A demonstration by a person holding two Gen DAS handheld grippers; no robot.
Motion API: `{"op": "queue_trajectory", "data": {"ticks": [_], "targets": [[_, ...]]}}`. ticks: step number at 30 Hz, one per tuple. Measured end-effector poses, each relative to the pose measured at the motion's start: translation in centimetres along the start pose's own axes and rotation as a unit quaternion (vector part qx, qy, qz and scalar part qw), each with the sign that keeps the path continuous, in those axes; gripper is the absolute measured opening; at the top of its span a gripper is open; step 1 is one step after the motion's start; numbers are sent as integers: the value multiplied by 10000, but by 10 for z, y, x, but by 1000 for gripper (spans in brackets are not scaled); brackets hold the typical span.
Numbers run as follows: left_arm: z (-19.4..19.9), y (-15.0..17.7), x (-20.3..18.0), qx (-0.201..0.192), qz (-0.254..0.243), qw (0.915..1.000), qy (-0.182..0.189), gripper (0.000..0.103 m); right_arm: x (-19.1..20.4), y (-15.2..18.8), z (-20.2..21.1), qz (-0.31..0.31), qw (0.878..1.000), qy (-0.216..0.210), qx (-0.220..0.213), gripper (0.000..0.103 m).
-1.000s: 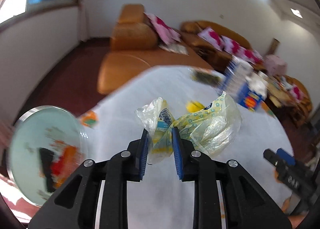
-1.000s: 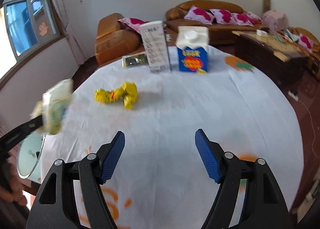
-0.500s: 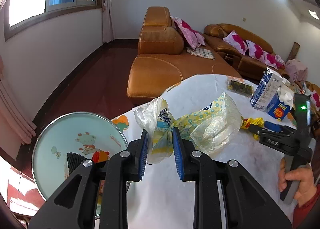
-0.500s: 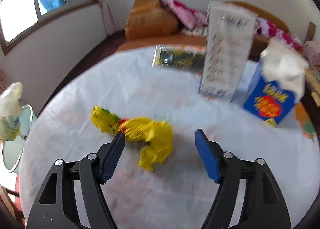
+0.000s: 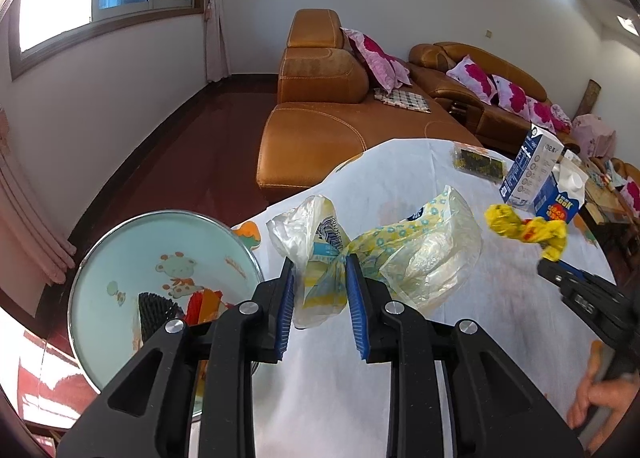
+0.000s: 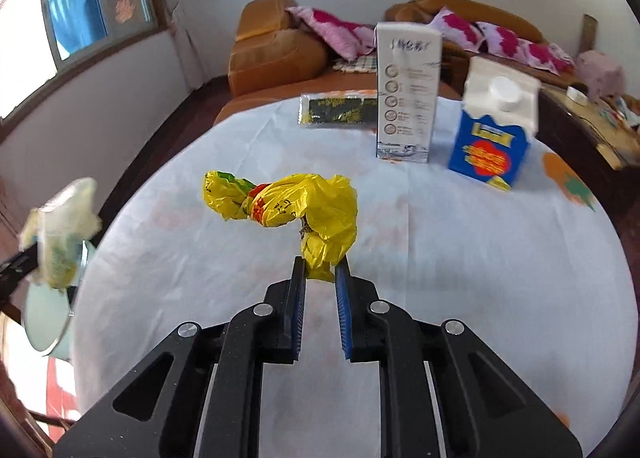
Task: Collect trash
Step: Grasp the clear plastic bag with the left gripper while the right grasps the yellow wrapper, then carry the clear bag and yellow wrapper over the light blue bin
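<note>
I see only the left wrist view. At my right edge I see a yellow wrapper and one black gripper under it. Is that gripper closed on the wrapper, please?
Observer: Yes. In the right wrist view the right gripper is shut on the lower tail of the yellow wrapper.
Operator: Is the wrapper lifted off the table?
Observer: I cannot tell; most of it looks low over the white tablecloth.
Operator: What stands behind it?
Observer: A tall white carton and a blue carton, both upright, and a dark flat packet lying to the left of them.
</note>
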State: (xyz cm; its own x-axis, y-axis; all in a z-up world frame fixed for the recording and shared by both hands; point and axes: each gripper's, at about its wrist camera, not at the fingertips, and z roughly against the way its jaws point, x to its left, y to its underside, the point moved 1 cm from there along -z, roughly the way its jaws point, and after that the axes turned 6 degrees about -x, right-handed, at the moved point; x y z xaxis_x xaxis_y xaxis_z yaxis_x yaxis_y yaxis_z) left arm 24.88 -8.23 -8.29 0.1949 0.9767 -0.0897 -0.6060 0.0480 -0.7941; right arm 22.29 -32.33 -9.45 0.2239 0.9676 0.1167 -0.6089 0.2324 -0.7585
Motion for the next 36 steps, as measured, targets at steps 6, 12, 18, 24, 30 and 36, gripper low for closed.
{"op": "queue_trajectory", "data": {"ticks": [6, 12, 18, 24, 30, 36], "targets": [[15, 7, 5, -42, 15, 10000, -15, 25, 14, 19, 38, -277, 9995, 15, -126, 16], [28, 16, 13, -67, 43, 9999, -73, 25, 29, 33, 59, -429, 9990, -128, -87, 16], [40, 27, 29, -66, 99, 9997, -210, 25, 50, 46, 62, -375, 9990, -249, 28, 16], [49, 32, 50, -79, 177, 9989, -427, 25, 68, 48, 71, -278, 9991, -326, -64, 16], [53, 36, 67, -85, 275, 9981, -554, 25, 89, 48, 76, -102, 9987, -494, -66, 16], [56, 37, 84, -103, 400, 9968, -679, 25, 112, 46, 73, 47, 9977, -681, -35, 16]]}}
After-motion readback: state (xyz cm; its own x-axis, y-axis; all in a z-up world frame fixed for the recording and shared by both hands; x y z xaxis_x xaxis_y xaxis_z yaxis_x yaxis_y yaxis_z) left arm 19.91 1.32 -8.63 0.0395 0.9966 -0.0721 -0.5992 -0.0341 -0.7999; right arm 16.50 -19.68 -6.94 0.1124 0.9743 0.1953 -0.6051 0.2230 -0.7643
